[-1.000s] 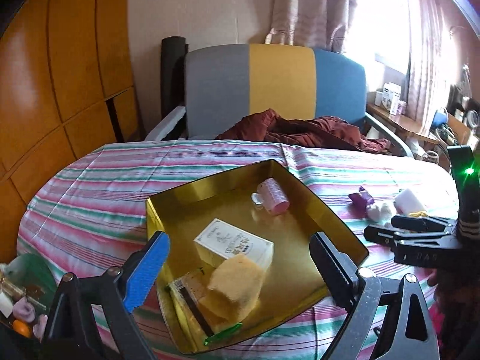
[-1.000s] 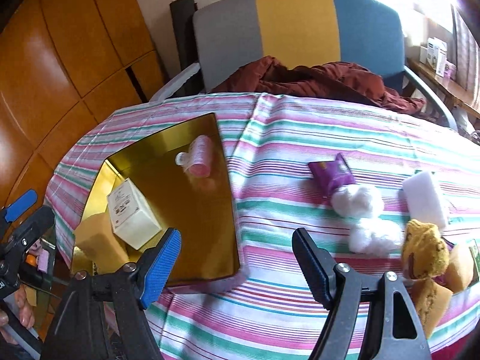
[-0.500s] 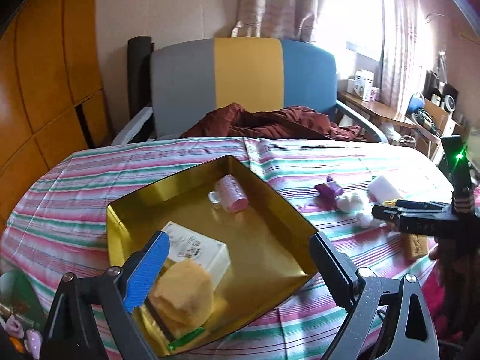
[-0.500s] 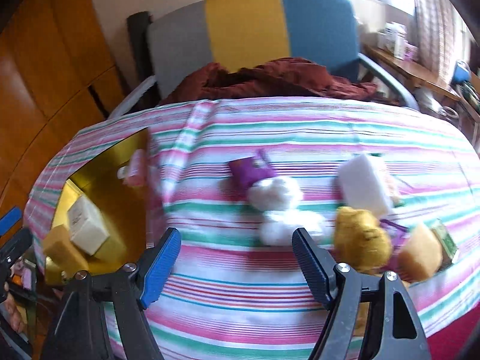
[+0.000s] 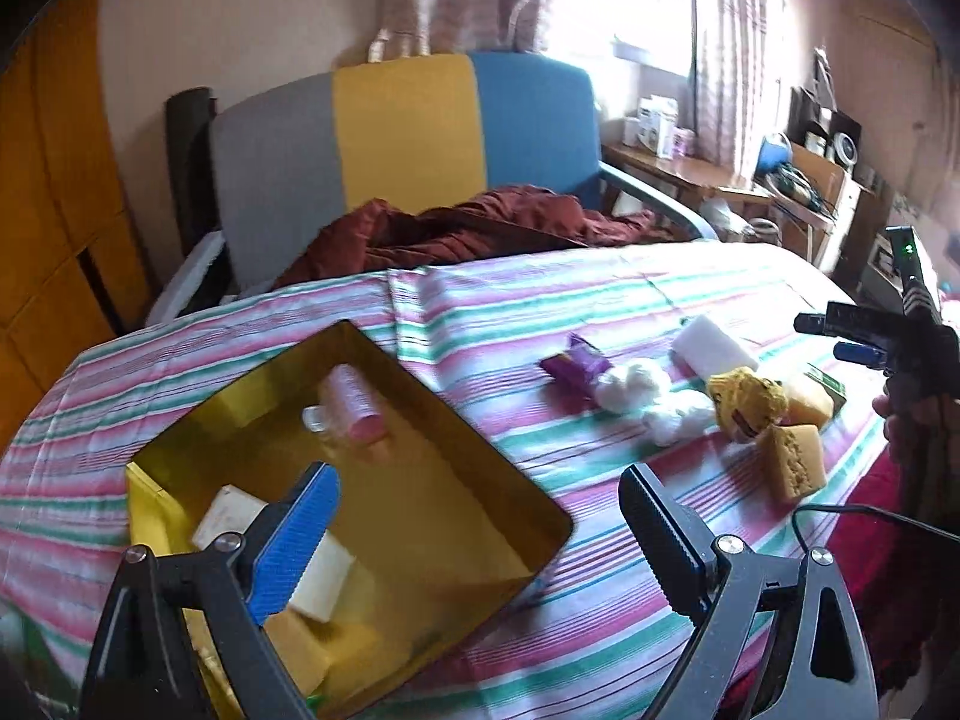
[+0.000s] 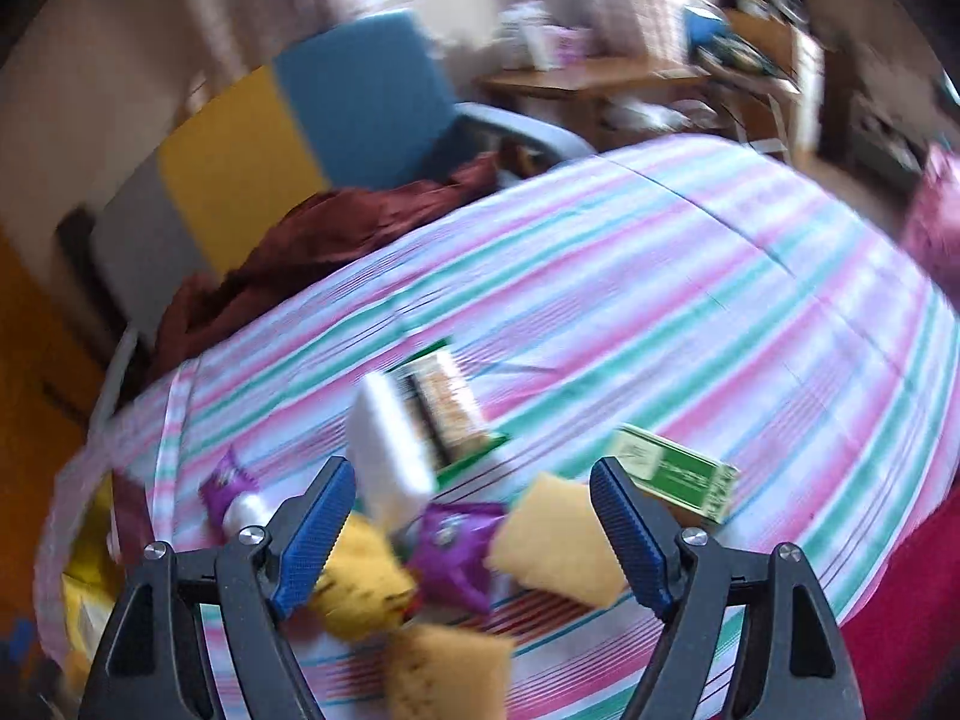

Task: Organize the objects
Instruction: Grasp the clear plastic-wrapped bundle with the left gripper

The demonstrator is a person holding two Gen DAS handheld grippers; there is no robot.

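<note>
A gold tray (image 5: 528, 504) on the striped tablecloth holds a pink roller (image 5: 354, 411), a white box (image 5: 225, 513) and a yellow sponge (image 5: 300, 648). My left gripper (image 5: 474, 546) is open and empty over the tray's near right corner. To the right lie a purple packet (image 5: 576, 363), white cotton balls (image 5: 636, 387), a white block (image 5: 711, 348), a yellow cloth (image 5: 744, 405) and a sponge (image 5: 792, 462). My right gripper (image 6: 471, 531) is open and empty, just above a purple packet (image 6: 450, 552), a sponge (image 6: 558, 546) and a white block (image 6: 387, 450); it also shows at the right edge of the left wrist view (image 5: 852, 336).
A green box (image 6: 672, 471) and a flat green packet (image 6: 447, 405) lie beyond the right gripper. A grey, yellow and blue chair (image 5: 408, 144) with a maroon cloth (image 5: 468, 231) stands behind the table. A cluttered desk (image 5: 720, 180) is at the back right.
Both views have swung to the right. The right gripper has moved from near the tray to the pile of loose objects. The left gripper has shifted toward the tray's right corner. Both stay open.
</note>
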